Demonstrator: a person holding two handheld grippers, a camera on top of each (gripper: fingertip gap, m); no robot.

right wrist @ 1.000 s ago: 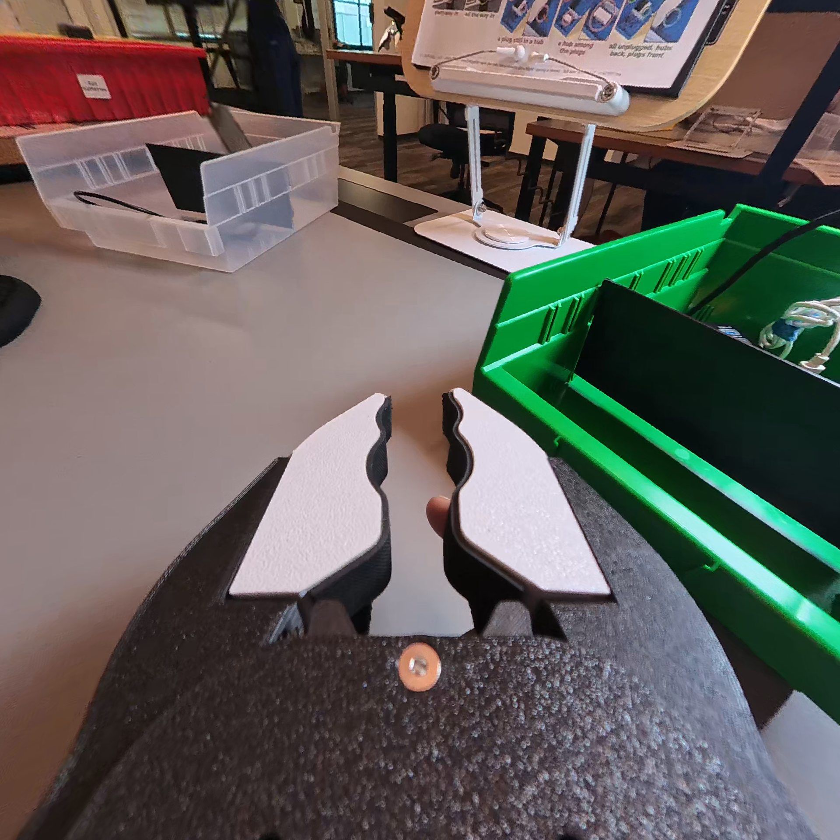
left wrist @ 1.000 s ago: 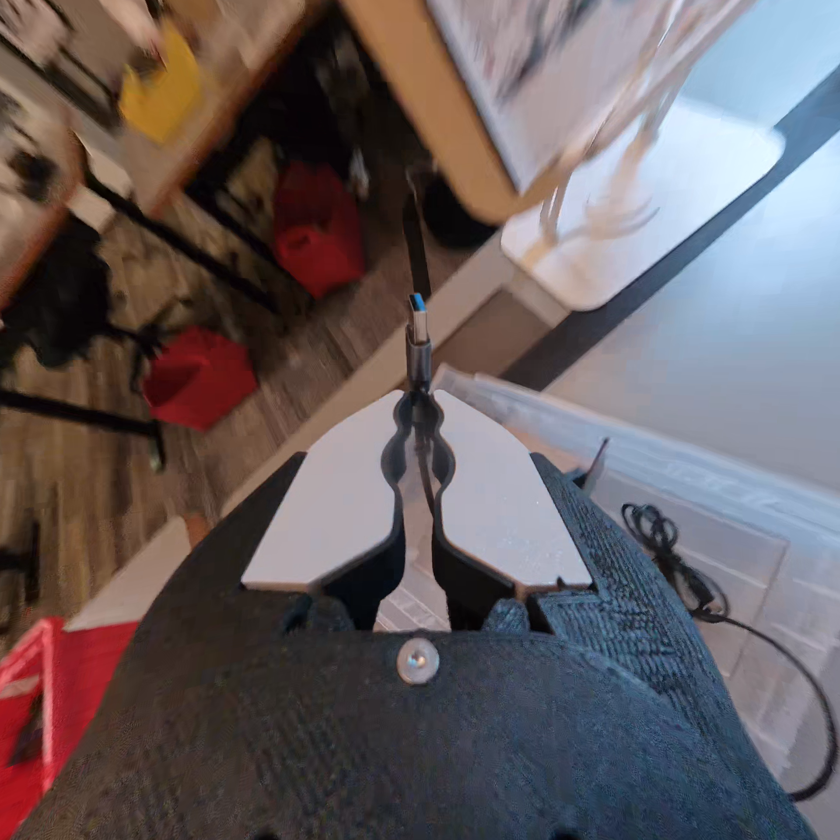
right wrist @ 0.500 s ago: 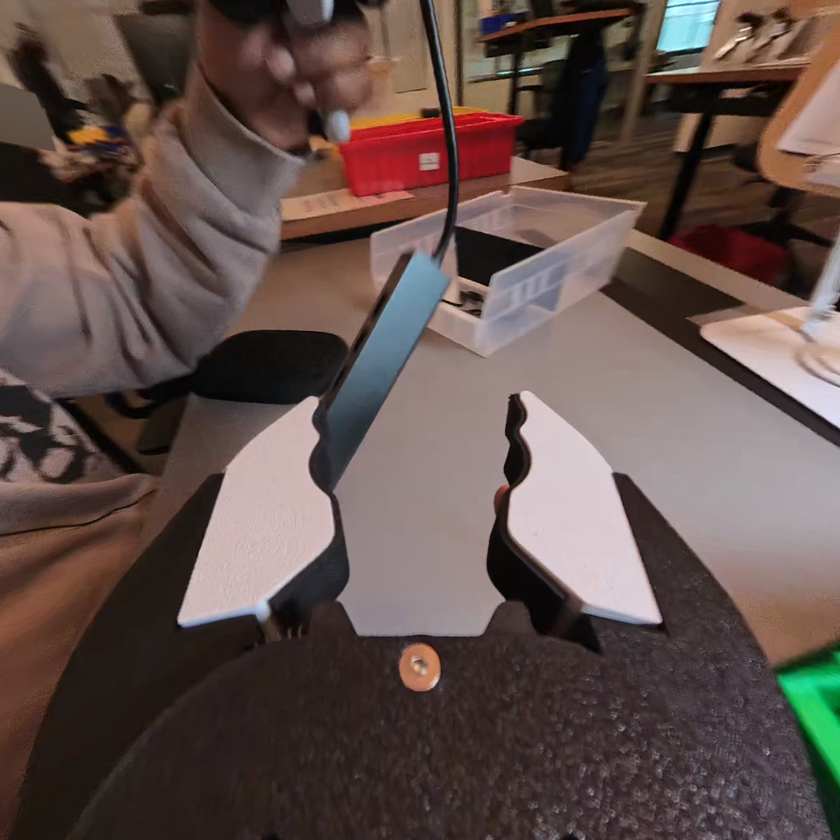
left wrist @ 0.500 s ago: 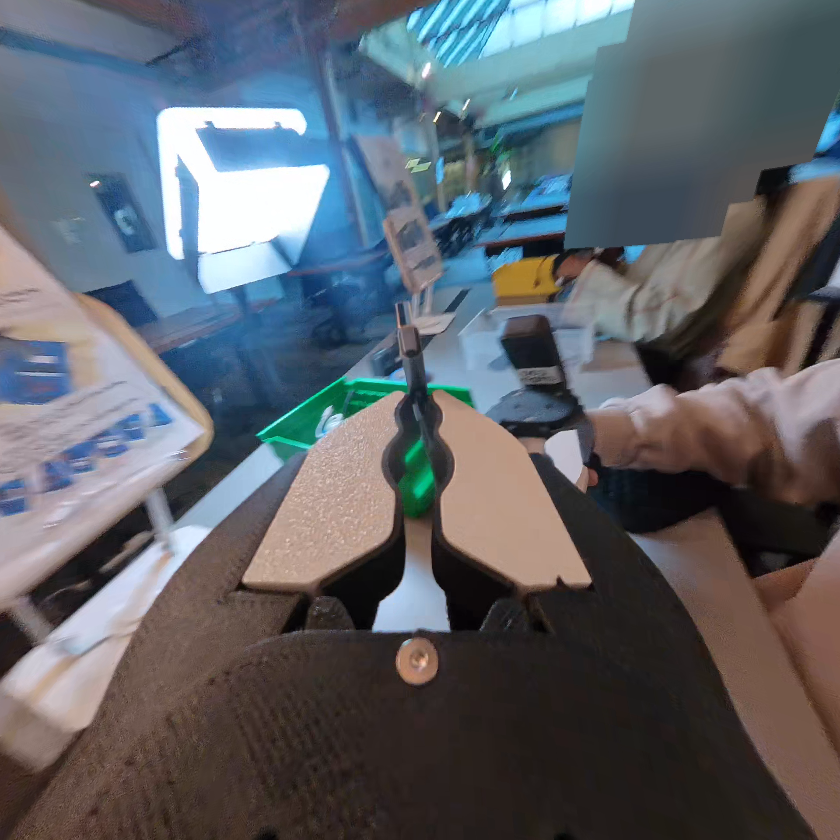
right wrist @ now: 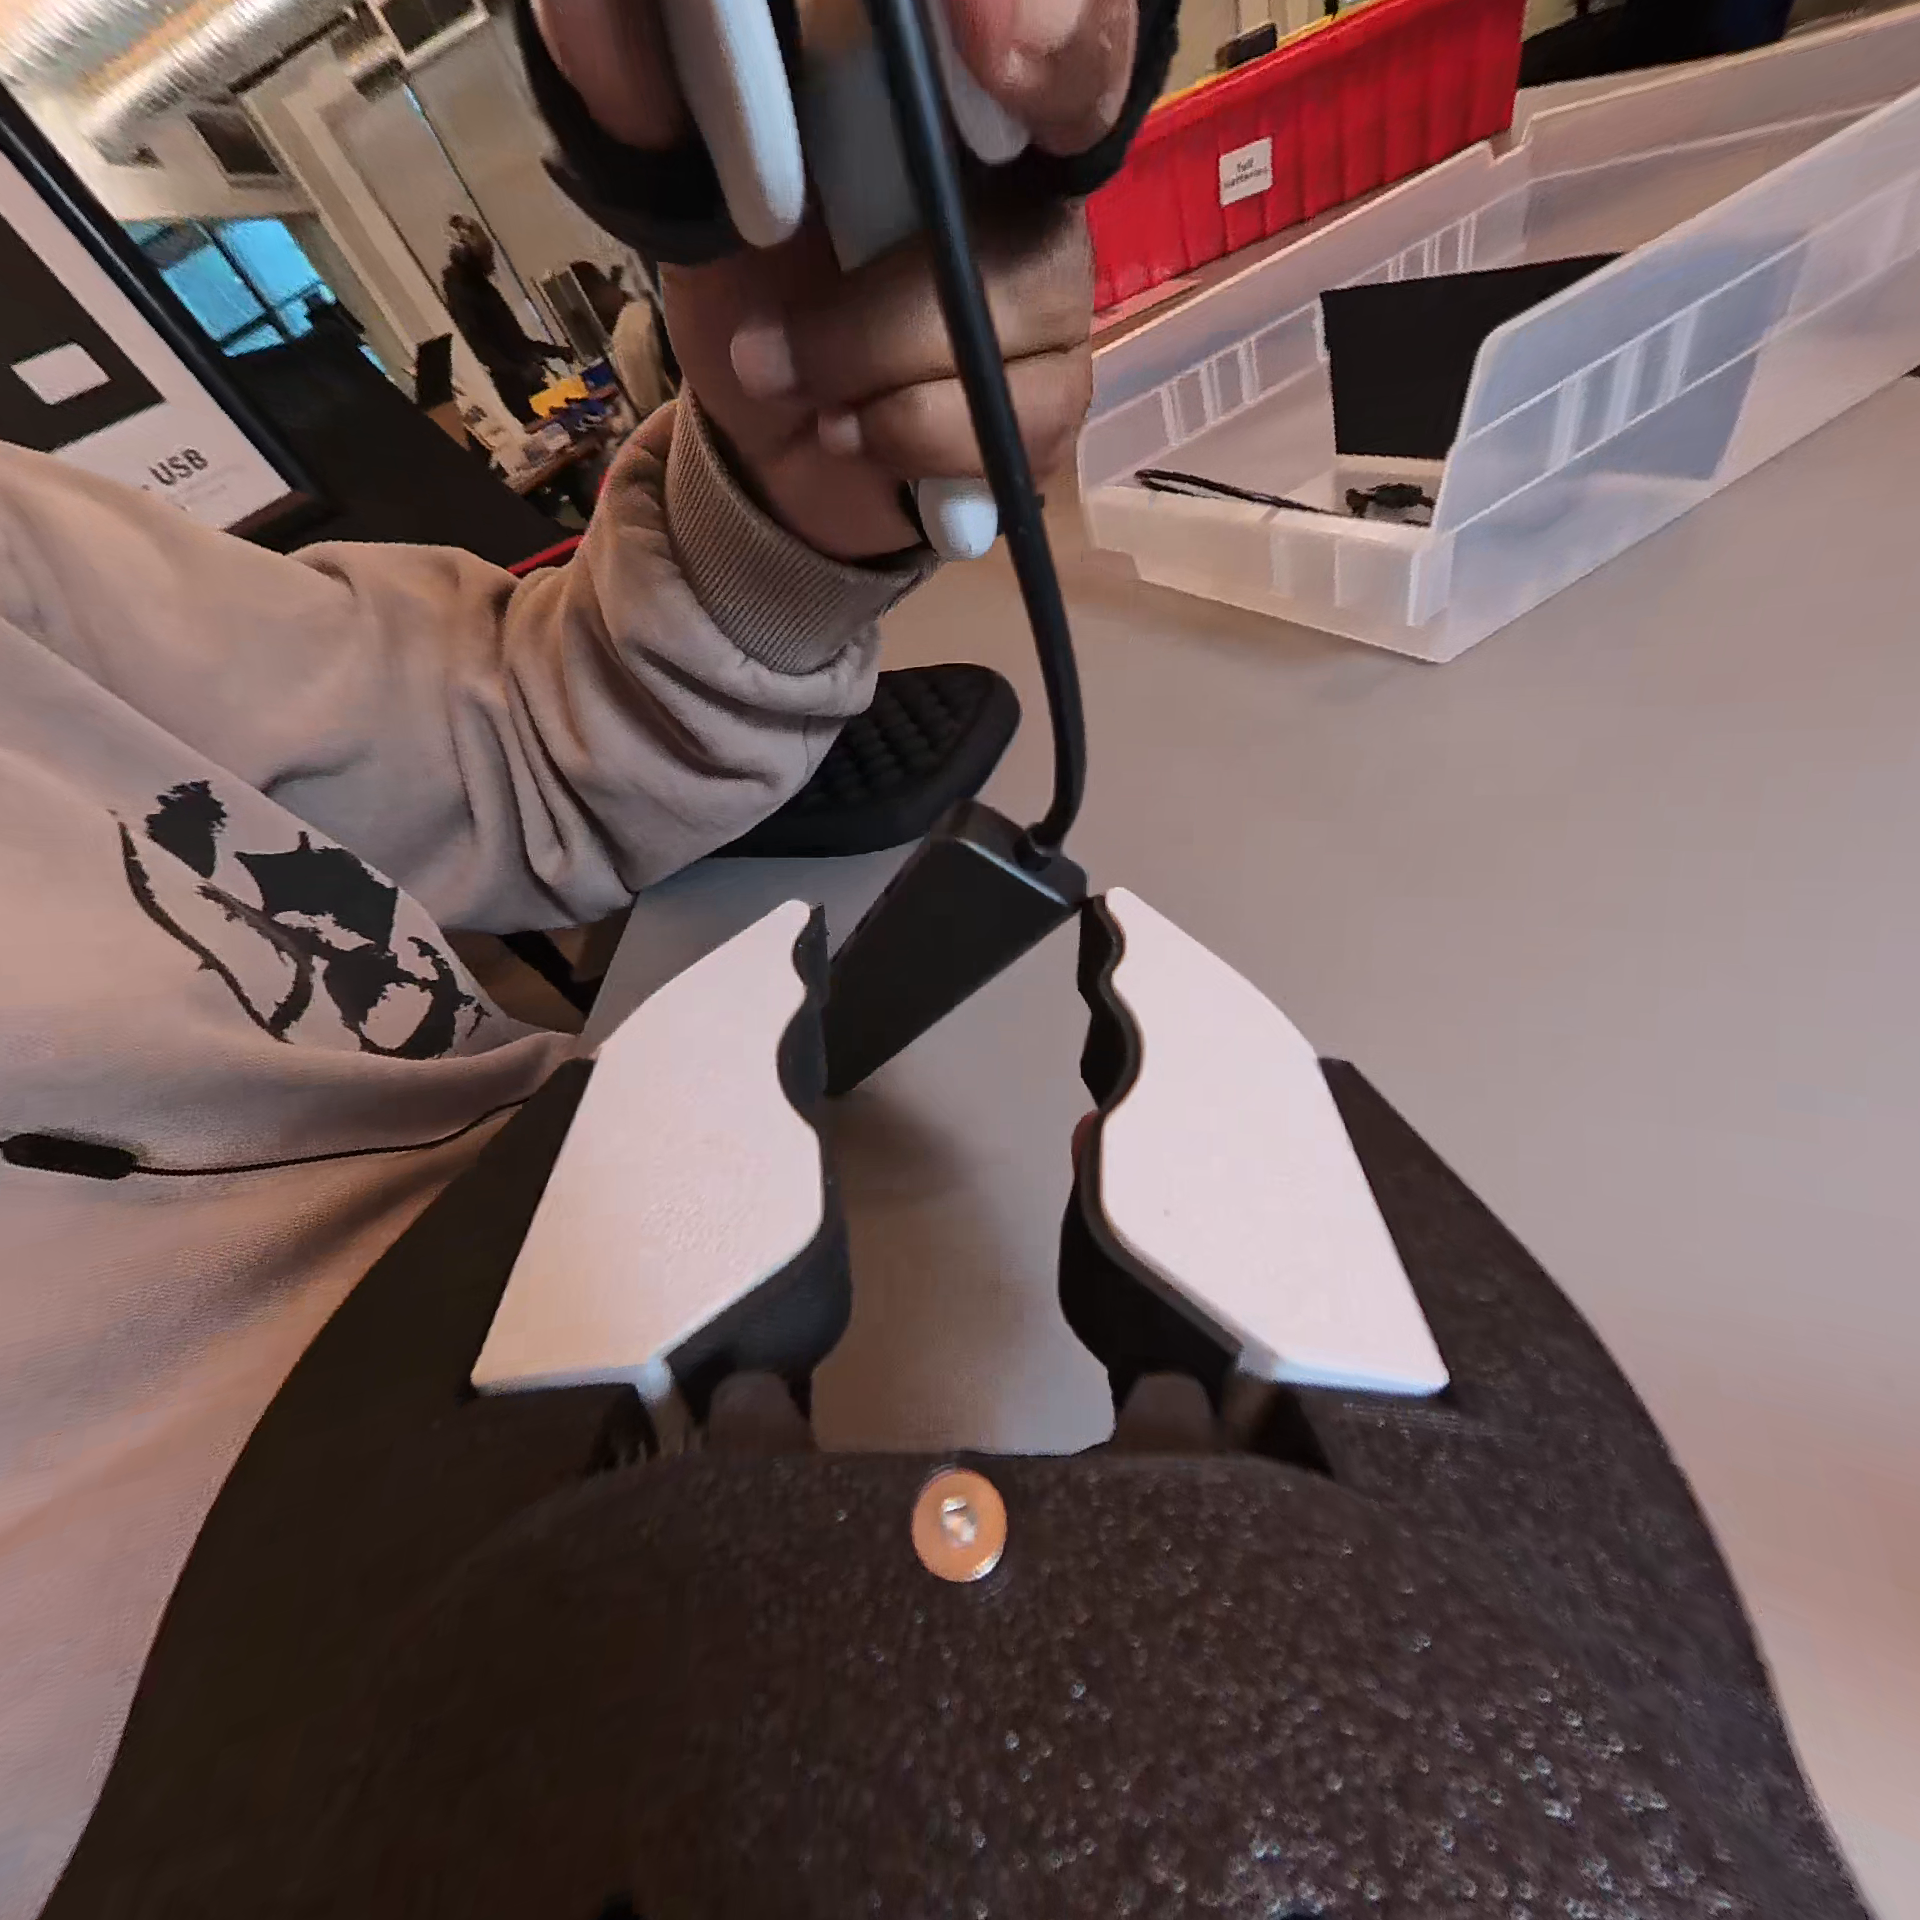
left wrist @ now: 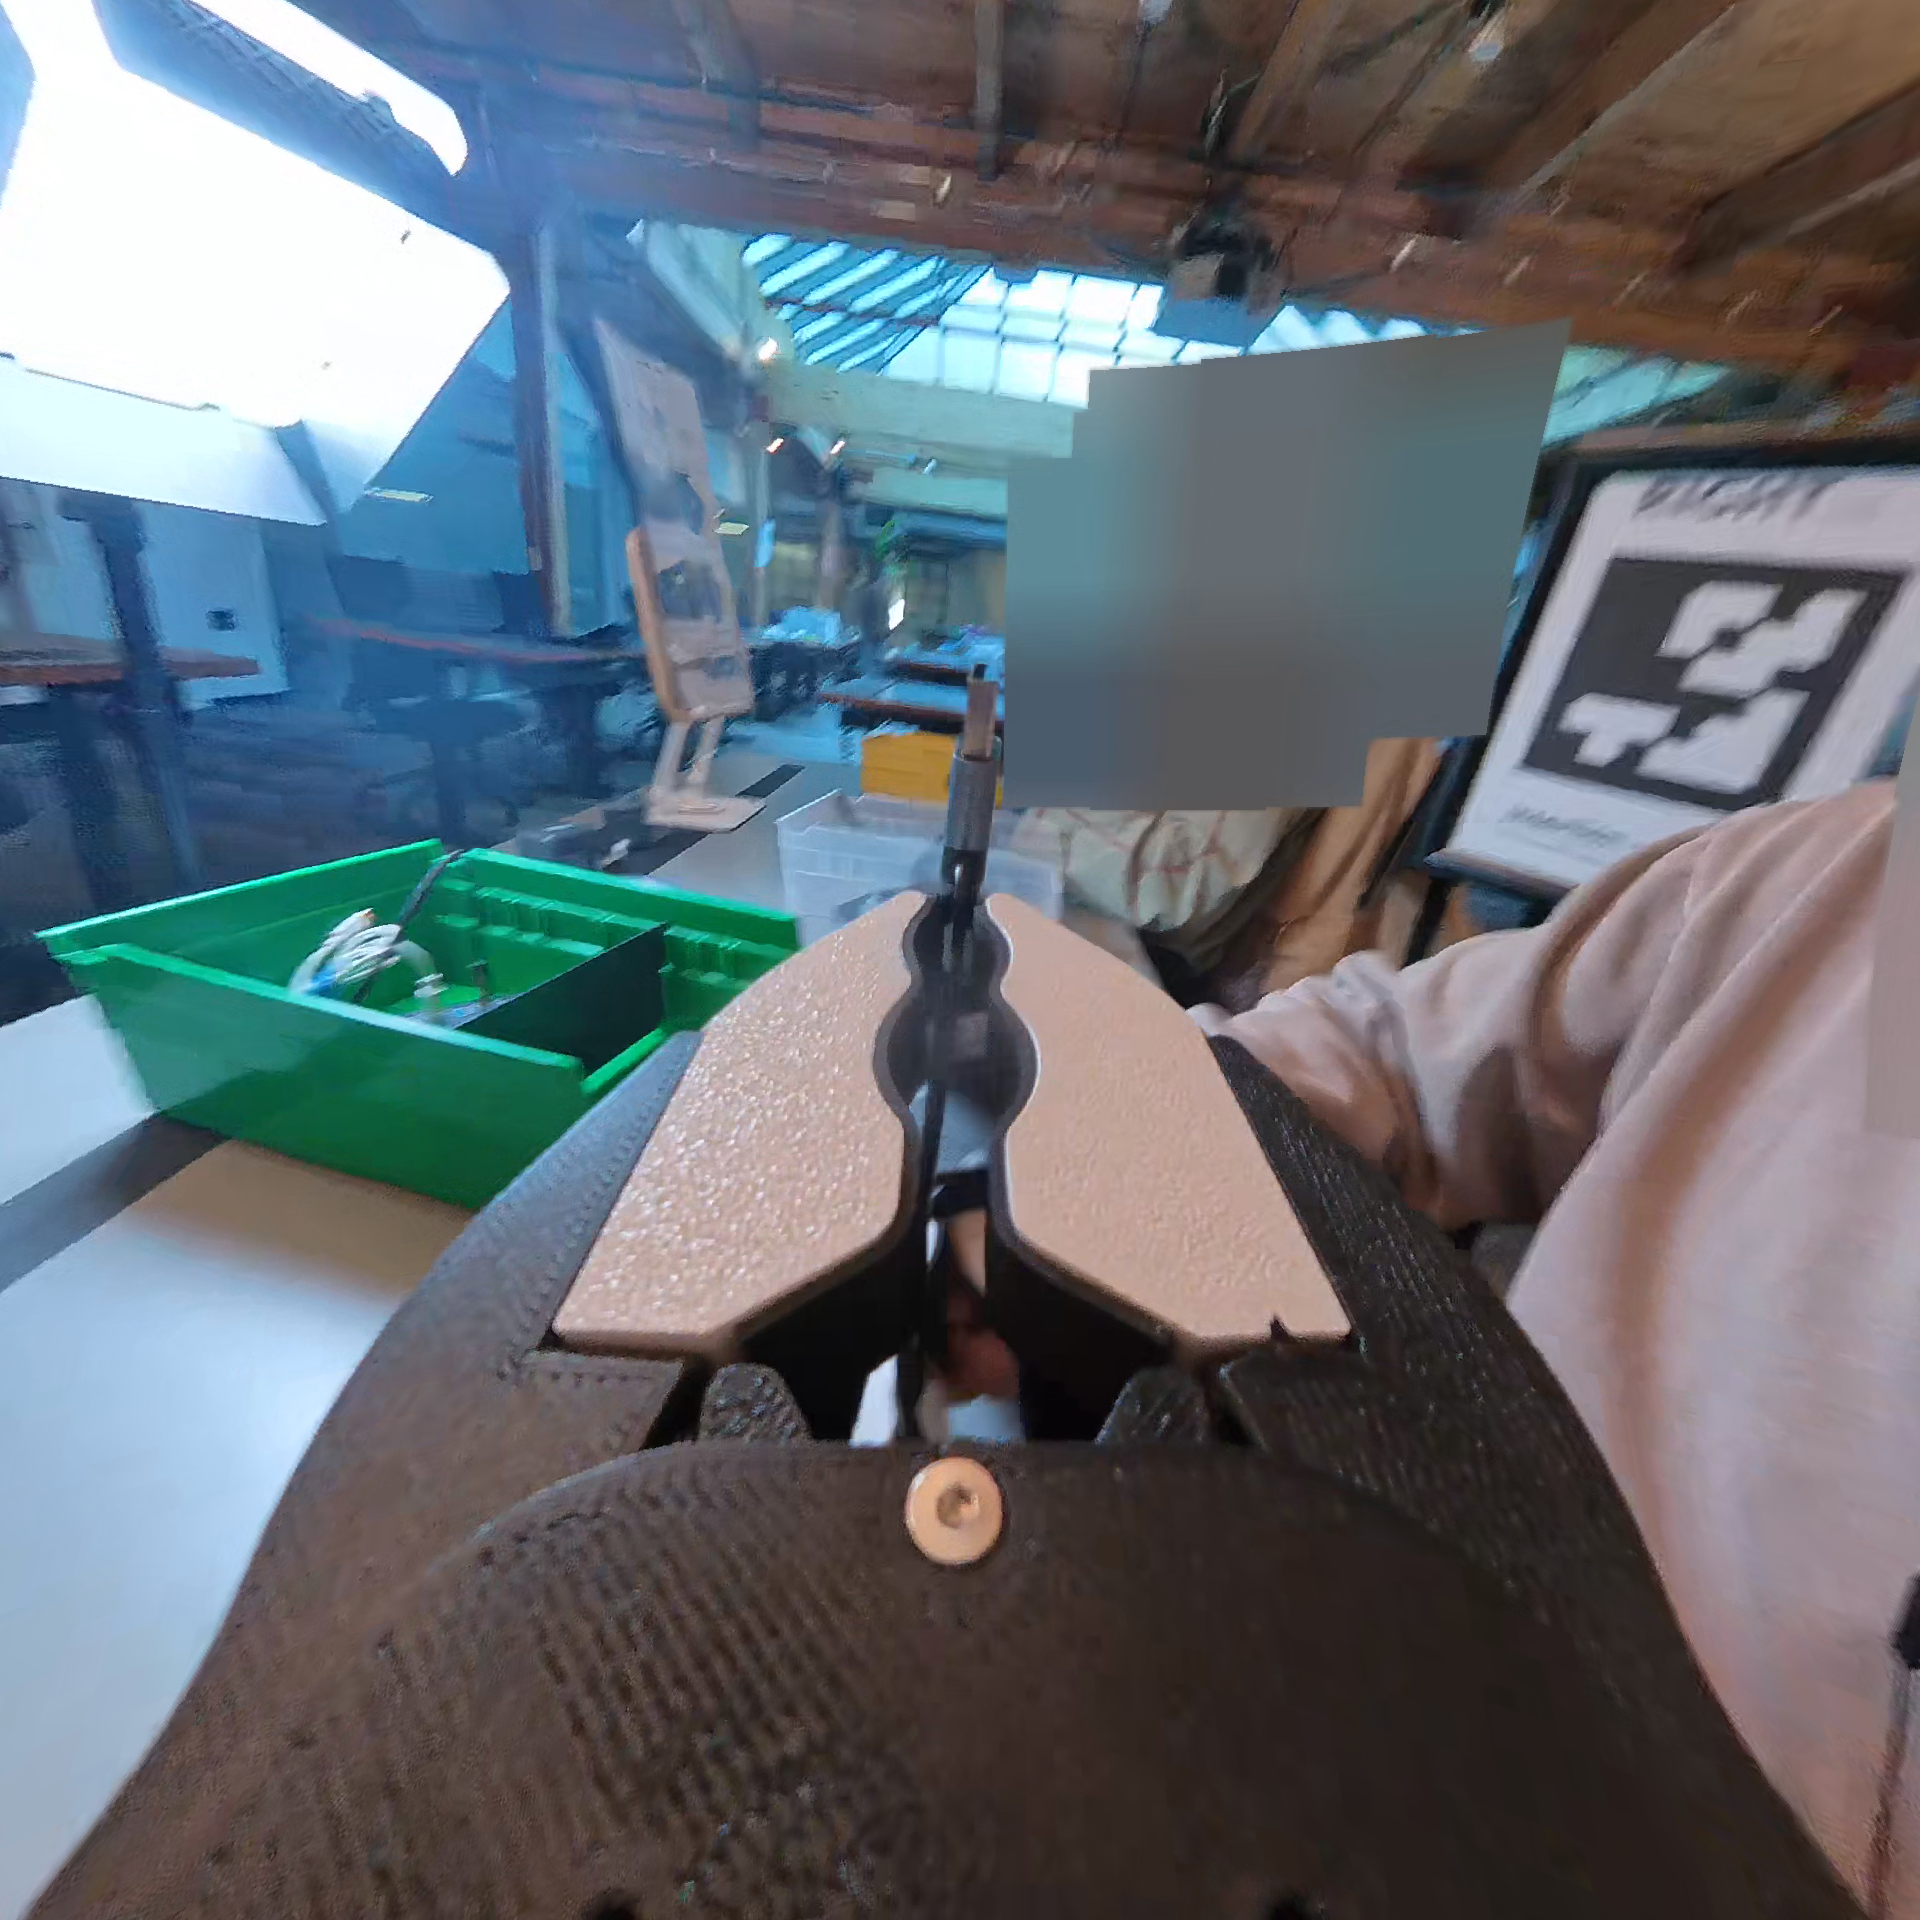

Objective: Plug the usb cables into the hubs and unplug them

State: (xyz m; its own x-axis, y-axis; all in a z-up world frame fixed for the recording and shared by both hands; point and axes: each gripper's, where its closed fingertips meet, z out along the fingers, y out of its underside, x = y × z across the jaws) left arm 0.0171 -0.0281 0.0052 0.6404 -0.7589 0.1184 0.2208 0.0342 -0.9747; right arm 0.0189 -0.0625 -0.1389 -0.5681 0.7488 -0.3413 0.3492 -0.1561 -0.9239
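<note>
Left gripper (left wrist: 958,914) pinches the thin black USB cable (left wrist: 968,805) below its metal plug; right gripper (right wrist: 951,914), spread, flanks the dangling slim dark-grey hub (right wrist: 940,951)

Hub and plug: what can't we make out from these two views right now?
- Hub ports: right wrist view shows only its dark side and cable end, so free ports can't be seen.
- Hub grip: it sits between the right gripper fingers, which stand apart; contact unclear.
- Cable top: cut off by the upper edge, behind the hand.
- Plug tip: small and blurred in the left wrist view, against a mosaic patch.
- Green bin contents: blurred, partly behind its divider.
</note>
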